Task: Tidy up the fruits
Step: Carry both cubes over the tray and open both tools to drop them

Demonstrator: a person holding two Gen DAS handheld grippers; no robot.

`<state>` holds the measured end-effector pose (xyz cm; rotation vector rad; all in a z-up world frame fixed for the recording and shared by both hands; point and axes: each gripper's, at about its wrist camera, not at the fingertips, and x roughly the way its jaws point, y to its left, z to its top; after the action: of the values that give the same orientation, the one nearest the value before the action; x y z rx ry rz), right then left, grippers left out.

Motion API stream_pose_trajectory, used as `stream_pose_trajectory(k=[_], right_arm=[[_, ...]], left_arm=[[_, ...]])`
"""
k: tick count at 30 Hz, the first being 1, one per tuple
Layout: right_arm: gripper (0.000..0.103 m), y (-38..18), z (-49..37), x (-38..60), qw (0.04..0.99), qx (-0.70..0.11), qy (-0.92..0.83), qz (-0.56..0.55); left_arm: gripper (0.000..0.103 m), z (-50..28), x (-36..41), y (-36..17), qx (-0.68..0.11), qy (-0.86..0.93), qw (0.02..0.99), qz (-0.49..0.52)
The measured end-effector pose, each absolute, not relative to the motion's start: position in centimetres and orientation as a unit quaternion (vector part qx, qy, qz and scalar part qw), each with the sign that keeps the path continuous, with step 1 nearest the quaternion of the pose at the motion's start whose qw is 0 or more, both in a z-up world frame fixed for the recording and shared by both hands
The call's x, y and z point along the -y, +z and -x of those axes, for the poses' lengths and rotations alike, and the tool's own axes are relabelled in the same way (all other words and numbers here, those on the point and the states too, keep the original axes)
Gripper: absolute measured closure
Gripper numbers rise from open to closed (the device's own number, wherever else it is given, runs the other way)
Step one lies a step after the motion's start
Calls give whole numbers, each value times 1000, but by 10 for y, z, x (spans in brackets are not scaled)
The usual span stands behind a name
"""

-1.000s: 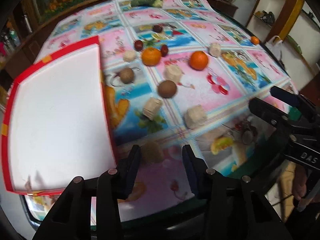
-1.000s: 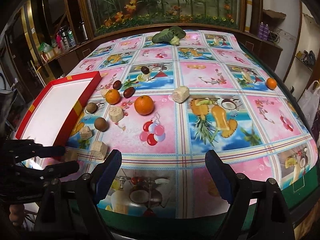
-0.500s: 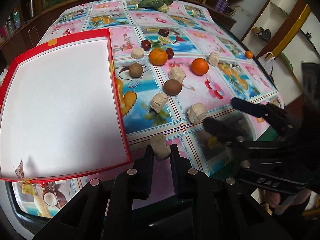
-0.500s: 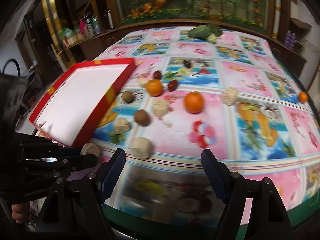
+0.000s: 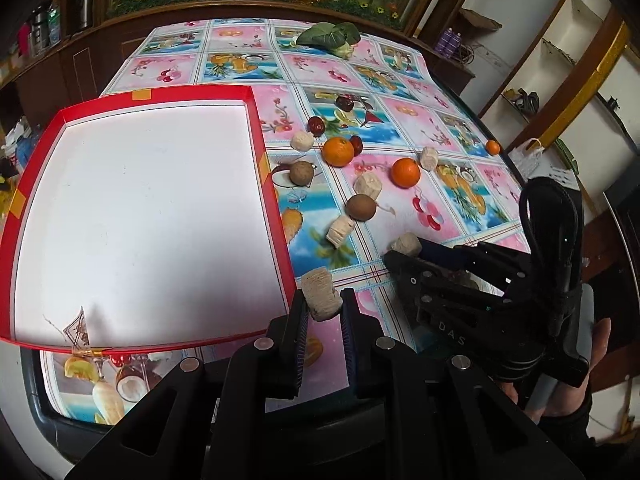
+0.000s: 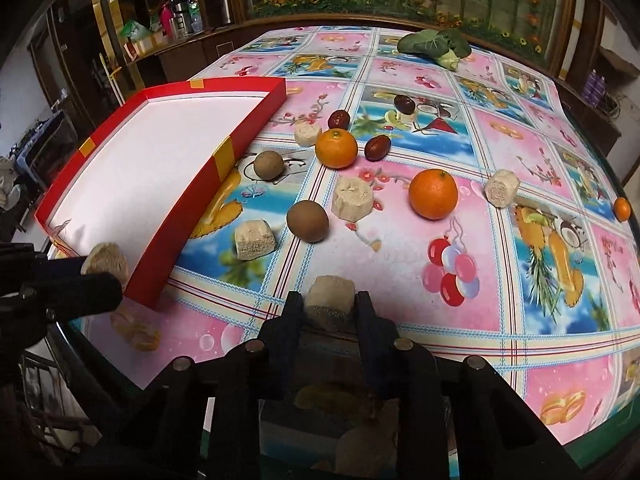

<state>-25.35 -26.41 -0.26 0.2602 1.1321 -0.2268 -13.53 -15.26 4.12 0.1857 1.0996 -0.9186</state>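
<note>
red tray (image 5: pixel 256 152) interior bare, scattered fruit (image 6: pixel 433 194) crowding cloth beside it

The tray (image 5: pixel 140 208) lies at the table's (image 5: pixel 400 92) left, near edge. Right of it, fruits are scattered: two oranges (image 5: pixel 338 151) side by side, dates (image 5: pixel 316 125) behind them, two round fruits (image 5: pixel 301 172) just before them. A greens bunch (image 5: pixel 328 36) lies at the far edge, and a small orange (image 5: pixel 493 147) far right
</note>
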Motion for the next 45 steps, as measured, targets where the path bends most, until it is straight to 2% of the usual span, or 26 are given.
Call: stream_pose_trajectory(k=[13, 21, 31, 45], right_arm=[[76, 35, 244, 246, 861, -488, -82, -118], [76, 47, 201, 199, 867, -495, -47, -37], [77, 34, 162, 159, 861, -509, 0, -2], [77, 1, 154, 138, 840, -542, 1, 41]], left_arm=[[88, 102, 105, 57, -496, -391, 773, -58], [88, 67, 78, 49, -532, -347, 772, -28], [87, 41, 60, 36, -541, -318, 778, -4], [87, 25, 57, 15, -548, -307, 778, -13]])
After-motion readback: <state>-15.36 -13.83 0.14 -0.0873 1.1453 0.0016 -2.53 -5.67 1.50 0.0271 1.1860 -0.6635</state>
